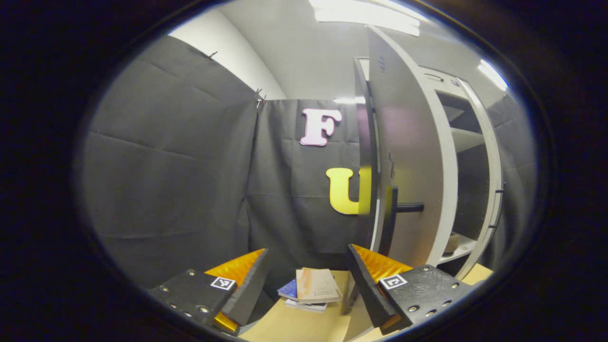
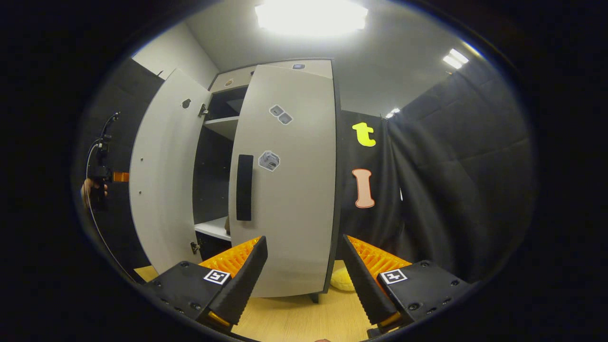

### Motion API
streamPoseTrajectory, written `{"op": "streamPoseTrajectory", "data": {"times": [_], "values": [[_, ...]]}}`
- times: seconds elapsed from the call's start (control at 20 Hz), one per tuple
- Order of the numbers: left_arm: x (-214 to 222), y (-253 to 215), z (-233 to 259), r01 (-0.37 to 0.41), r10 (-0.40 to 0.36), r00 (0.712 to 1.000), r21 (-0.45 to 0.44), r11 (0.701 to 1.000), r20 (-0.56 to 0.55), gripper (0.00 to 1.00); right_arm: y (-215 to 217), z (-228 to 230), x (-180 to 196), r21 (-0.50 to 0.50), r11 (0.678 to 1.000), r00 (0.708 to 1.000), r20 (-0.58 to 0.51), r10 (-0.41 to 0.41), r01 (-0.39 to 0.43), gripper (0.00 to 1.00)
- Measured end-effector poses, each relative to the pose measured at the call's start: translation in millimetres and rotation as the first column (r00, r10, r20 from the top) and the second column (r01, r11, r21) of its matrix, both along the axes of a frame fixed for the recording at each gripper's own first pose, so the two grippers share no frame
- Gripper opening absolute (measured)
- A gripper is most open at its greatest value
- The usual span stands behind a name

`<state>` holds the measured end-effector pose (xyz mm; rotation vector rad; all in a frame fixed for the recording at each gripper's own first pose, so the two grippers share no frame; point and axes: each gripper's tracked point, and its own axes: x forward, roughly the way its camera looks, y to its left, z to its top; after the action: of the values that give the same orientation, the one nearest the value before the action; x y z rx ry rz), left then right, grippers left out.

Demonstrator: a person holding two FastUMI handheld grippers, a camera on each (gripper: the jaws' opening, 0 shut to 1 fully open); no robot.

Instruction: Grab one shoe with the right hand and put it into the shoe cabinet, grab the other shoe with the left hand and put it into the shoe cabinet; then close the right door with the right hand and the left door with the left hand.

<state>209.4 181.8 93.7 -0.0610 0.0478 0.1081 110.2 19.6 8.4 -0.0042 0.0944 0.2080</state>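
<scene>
Both the left gripper [image 1: 304, 280] and right gripper [image 2: 304, 275] gape wide, holding nothing.

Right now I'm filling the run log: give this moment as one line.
right door: nearly shut | left door: open | left gripper: open, empty | right gripper: open, empty

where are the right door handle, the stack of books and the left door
right door handle [image 2: 244, 187], right gripper view, middle of the dark vertical bar
stack of books [image 1: 314, 288], left gripper view, cover of the top book
left door [image 2: 161, 180], right gripper view, middle of its pale inner face
</scene>
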Motion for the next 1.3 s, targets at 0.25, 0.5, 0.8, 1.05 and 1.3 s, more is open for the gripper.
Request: {"op": "streamPoseTrajectory", "data": {"times": [0.25, 0.5, 0.8, 1.05, 1.3], "values": [[3, -6, 0, 0.026, -0.026, 1.000, -0.001, 1.000, -0.013, 0.87, -3, -6, -2, 0.029, 1.000, 1.000, -0.018, 0.000, 0.000, 0.98], [-2, -50, 7, 0.082, -0.082, 0.997, 0.013, 0.997, 0.009, 0.88, 2, -7, -4, 0.021, 1.000, 1.000, -0.019, 0.013, -0.012, 0.99], [-3, -73, 10, 0.111, -0.111, 0.993, 0.011, 0.994, 0.027, 0.88, 1, -11, -10, -0.012, 1.000, 1.000, -0.028, 0.013, -0.013, 0.99], [-2, -99, 14, 0.170, -0.170, 0.984, 0.010, 0.985, 0.045, 0.88, 5, -9, -8, -0.017, 1.000, 0.999, -0.029, 0.020, -0.020, 0.99], [1, -127, 20, 0.192, -0.193, 0.979, 0.021, 0.981, 0.061, 0.90, 5, -11, -9, -0.056, 0.998, 0.999, -0.029, 0.013, -0.015, 0.99]]}}
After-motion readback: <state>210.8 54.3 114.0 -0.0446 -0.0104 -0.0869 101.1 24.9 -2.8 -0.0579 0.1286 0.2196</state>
